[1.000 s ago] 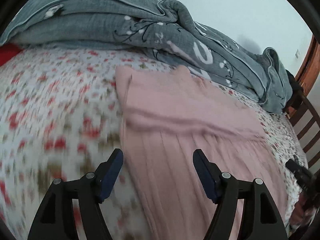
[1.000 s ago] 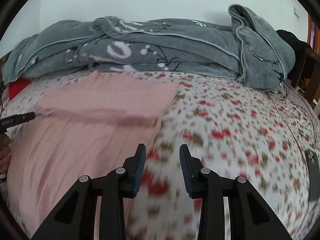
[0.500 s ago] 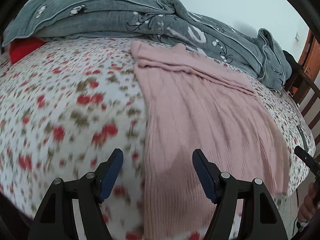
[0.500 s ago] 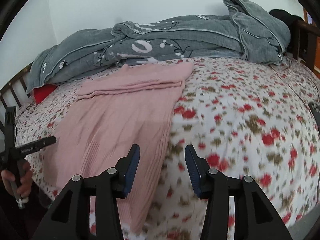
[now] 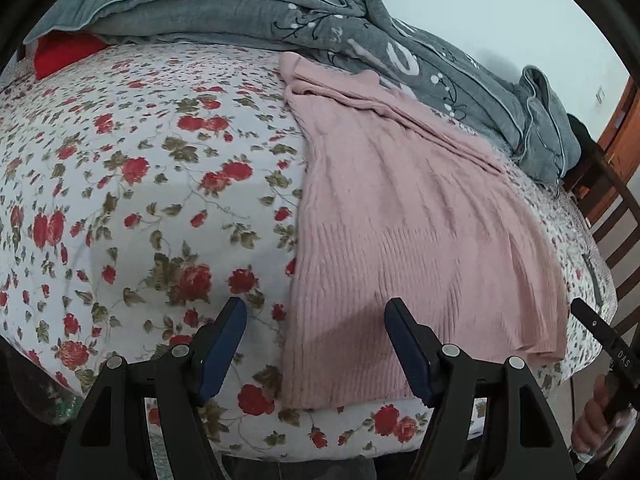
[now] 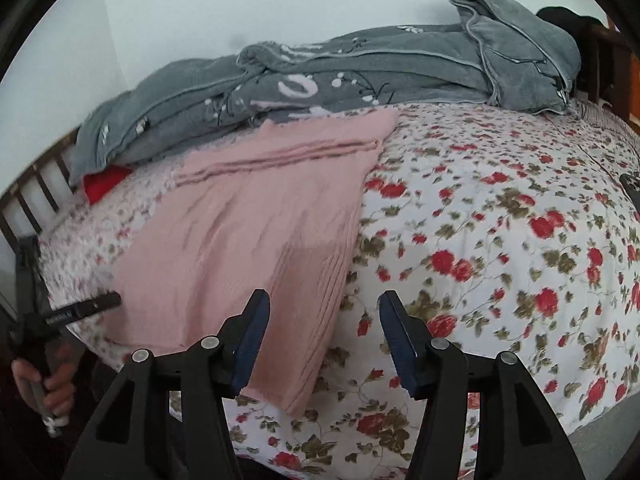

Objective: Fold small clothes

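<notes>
One pink knitted garment ahead of the jaws, one grey quilt beyond it, one red cushion, one floral bedsheet, two grippers, one phone.

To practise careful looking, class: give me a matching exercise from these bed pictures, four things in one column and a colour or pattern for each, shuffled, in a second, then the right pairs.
Things:
1. garment
2. quilt
3. bedsheet
4. cushion

Descriptions:
A. plain red
B. pale pink
C. white with red flowers
D. grey with white print

Pairs: 1-B, 2-D, 3-C, 4-A
</notes>
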### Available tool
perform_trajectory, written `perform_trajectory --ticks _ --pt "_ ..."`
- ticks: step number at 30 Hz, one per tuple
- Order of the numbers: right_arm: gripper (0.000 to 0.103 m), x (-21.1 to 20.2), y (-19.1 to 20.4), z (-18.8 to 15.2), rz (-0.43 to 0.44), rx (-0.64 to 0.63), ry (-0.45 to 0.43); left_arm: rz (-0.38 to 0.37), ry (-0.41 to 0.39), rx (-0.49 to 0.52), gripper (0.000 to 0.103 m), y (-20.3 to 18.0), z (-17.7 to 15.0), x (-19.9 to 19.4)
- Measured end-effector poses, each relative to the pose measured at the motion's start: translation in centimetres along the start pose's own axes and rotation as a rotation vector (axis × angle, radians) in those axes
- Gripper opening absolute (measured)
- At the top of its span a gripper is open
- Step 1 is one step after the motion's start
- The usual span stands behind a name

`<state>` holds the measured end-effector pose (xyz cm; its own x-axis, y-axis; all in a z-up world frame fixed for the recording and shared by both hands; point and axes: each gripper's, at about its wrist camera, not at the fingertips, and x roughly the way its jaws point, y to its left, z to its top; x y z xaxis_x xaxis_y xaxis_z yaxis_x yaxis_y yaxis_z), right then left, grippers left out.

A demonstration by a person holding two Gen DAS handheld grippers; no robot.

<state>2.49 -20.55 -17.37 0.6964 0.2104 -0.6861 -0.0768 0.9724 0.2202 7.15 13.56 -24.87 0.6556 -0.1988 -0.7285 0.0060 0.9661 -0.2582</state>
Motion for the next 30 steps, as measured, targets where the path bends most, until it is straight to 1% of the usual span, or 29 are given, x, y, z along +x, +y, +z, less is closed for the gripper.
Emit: perform_trajectory --ticks 4,7,9,11,12,13,14,15,17,20,22,25,26,28,30 --pt "0.056 1.6 0.7 -1.2 0.043 -0.001 0.042 0.023 -0.018 0.049 0.069 -1.0 -0.4 0.2" --pt "0.056 2.5 1.5 -1.8 0.039 -0.024 0.052 0.026 -0.038 0.059 0.069 -1.3 -0.5 0.0" --pt "0.053 2.7 1.9 -2.0 0.032 -0.037 0.048 0.032 -0.051 0.051 0.068 -1.4 -0.6 0.0" --pt "0.050 2.9 2.0 -2.1 0.026 -0.043 0.047 0.036 -0.060 0.040 0.058 -1.4 -0.6 -0.1" --pt "0.044 2.9 2.0 -2.1 0.022 -0.042 0.046 0.037 -0.065 0.033 0.055 -1.3 -0.5 -0.1" --pt "0.041 2.9 1.9 -2.1 0.018 -0.037 0.041 0.036 -0.068 0.029 0.048 -1.3 -0.5 -0.2" --pt "0.032 2.9 1.8 -2.2 0.015 -0.033 0.039 0.032 -0.072 0.024 0.040 -1.3 -0.5 -0.3" --pt "0.022 2.9 1.7 -2.2 0.009 -0.026 0.039 0.025 -0.073 0.019 0.036 -1.3 -0.5 -0.4" --pt "0.013 2.9 1.5 -2.3 0.002 -0.017 0.040 -0.003 -0.068 -0.001 0.020 -1.1 -0.4 -0.5" --pt "0.006 2.7 1.2 -2.3 0.009 -0.003 0.034 -0.035 -0.072 -0.016 0.010 -0.9 -0.2 -0.8" --pt "0.006 2.4 1.1 -2.2 0.018 0.004 0.023 -0.063 -0.089 -0.020 0.009 -0.6 0.0 -1.5" --pt "0.005 0.9 0.2 -2.0 0.046 0.026 -0.026 -0.080 -0.122 -0.024 0.009 0.3 0.0 -2.8" --pt "0.005 0.5 -0.1 -1.9 0.054 0.036 -0.036 -0.081 -0.127 -0.026 0.006 0.6 0.0 -3.0" --pt "0.005 -0.1 -1.0 -1.9 0.070 0.062 -0.049 -0.061 -0.128 -0.035 0.007 1.4 0.1 -3.4" --pt "0.005 -0.2 -1.8 -1.9 0.083 0.087 -0.047 -0.097 -0.118 -0.055 0.007 2.3 -0.2 -3.3"
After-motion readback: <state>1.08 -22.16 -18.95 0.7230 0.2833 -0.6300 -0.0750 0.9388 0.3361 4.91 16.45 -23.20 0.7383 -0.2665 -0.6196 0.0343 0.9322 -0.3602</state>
